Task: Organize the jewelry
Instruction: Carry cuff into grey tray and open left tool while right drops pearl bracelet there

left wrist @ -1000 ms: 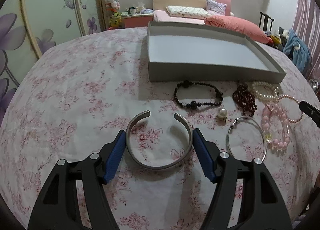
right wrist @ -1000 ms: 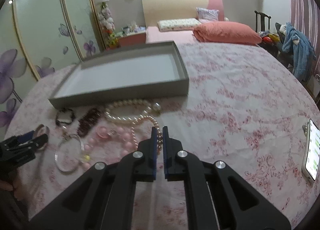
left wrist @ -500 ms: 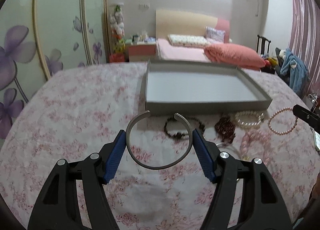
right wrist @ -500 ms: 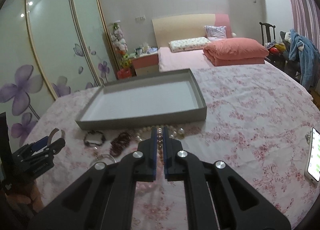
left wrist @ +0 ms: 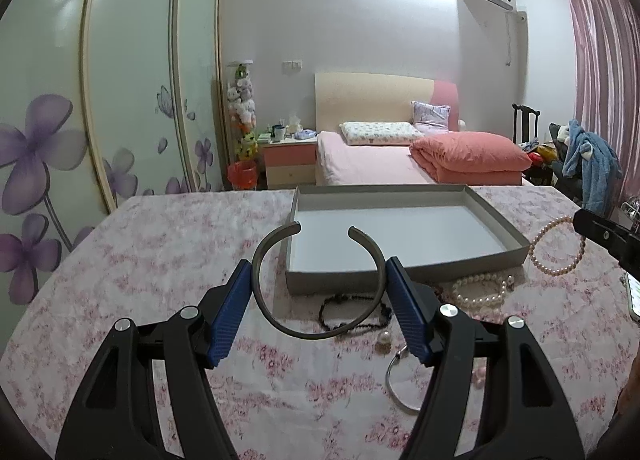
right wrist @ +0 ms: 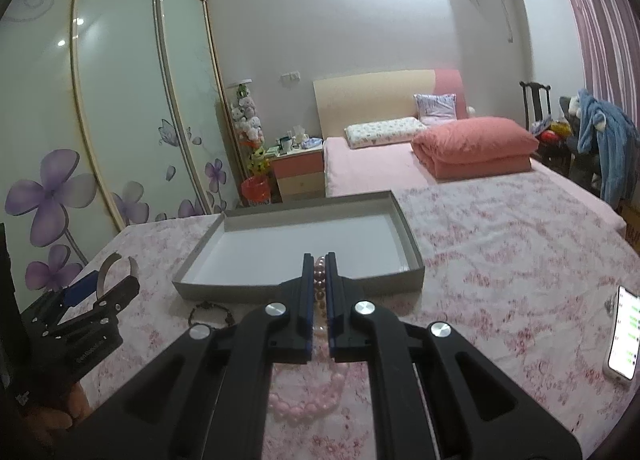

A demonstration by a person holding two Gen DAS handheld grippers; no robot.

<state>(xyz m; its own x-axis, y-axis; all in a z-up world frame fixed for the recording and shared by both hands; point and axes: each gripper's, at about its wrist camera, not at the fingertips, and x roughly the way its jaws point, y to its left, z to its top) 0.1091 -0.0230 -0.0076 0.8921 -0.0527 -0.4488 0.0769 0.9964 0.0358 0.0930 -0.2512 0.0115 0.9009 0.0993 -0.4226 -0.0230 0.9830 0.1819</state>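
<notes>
My left gripper (left wrist: pixel 319 278) is shut on an open silver cuff bangle (left wrist: pixel 316 334) and holds it in the air in front of the grey tray (left wrist: pixel 404 272). My right gripper (right wrist: pixel 319 264) is shut on a pink pearl bracelet (right wrist: pixel 319 280), lifted near the tray's front wall (right wrist: pixel 240 291); the bracelet hangs as a loop in the left wrist view (left wrist: pixel 558 246). The tray looks empty. On the floral cloth lie a black bead bracelet (left wrist: pixel 352 314), a white pearl strand (left wrist: pixel 480 292), a thin silver ring bangle (left wrist: pixel 400 380) and pink beads (right wrist: pixel 308 400).
A phone (right wrist: pixel 624 338) lies on the cloth at the right. The left gripper (right wrist: pixel 80 312) shows at the left of the right wrist view. A bed, nightstand and wardrobe doors stand behind the table.
Both grippers rose from the cloth with their pieces and tilted up toward the tray. The cuff left the cloth; the pink pearl bracelet was lifted from the pile.
</notes>
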